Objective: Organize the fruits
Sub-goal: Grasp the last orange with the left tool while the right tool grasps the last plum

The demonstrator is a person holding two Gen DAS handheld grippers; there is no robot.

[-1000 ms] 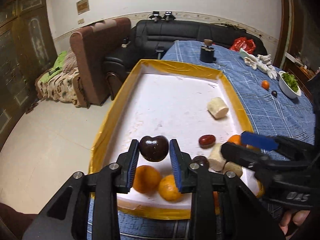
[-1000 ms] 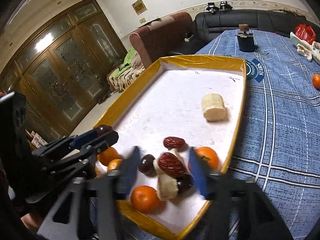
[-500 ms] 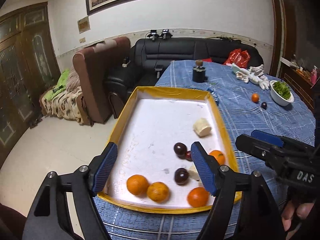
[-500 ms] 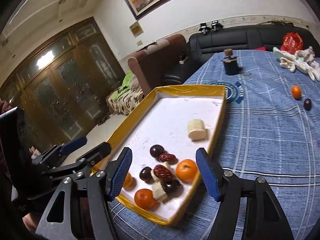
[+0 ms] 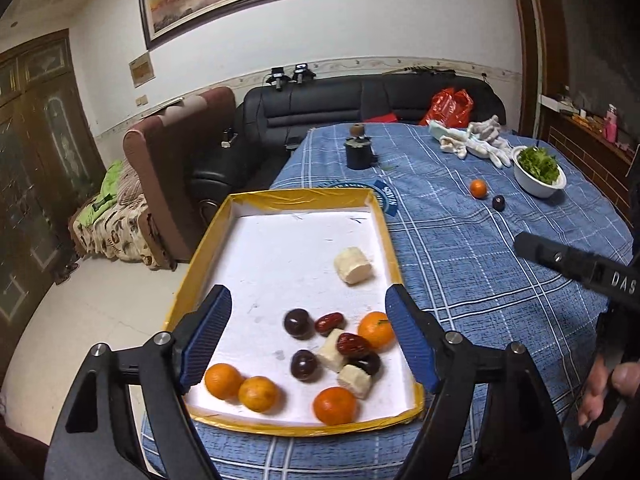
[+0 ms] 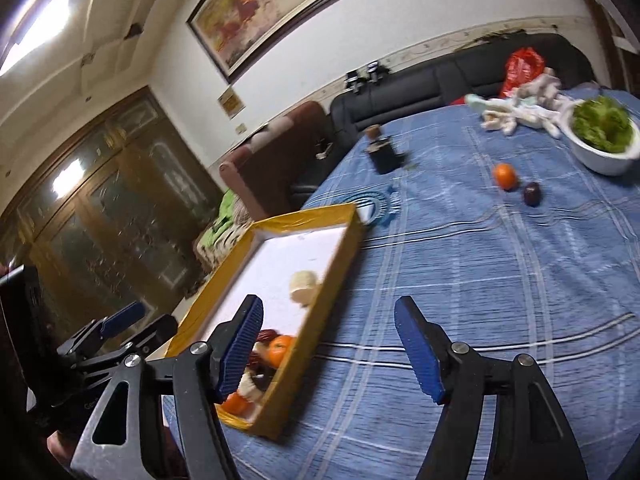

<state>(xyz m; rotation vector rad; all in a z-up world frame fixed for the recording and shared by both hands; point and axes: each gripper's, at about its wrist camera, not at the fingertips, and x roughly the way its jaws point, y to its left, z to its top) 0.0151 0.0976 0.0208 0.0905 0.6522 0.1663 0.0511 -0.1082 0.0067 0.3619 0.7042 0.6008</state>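
A: Loose orange [image 6: 505,176] and dark plum [image 6: 532,193] lie on the blue cloth [image 6: 500,280], touching nothing, well ahead of the right gripper [image 6: 328,350] and off to the right of its fingers. The yellow-rimmed tray [image 5: 394,256] holds the other fruit.

B: Finger state?

A: Both pairs are spread and opening further, with nothing between the pads. The left gripper [image 5: 308,336] hangs over the tray's near end, the fruit pile below its gap.

B: Nearer hand?

A: The right, I judge. The two fruits sit close together and are round, so approach angle matters little. The white bowl [image 6: 600,160] lies just beyond them.
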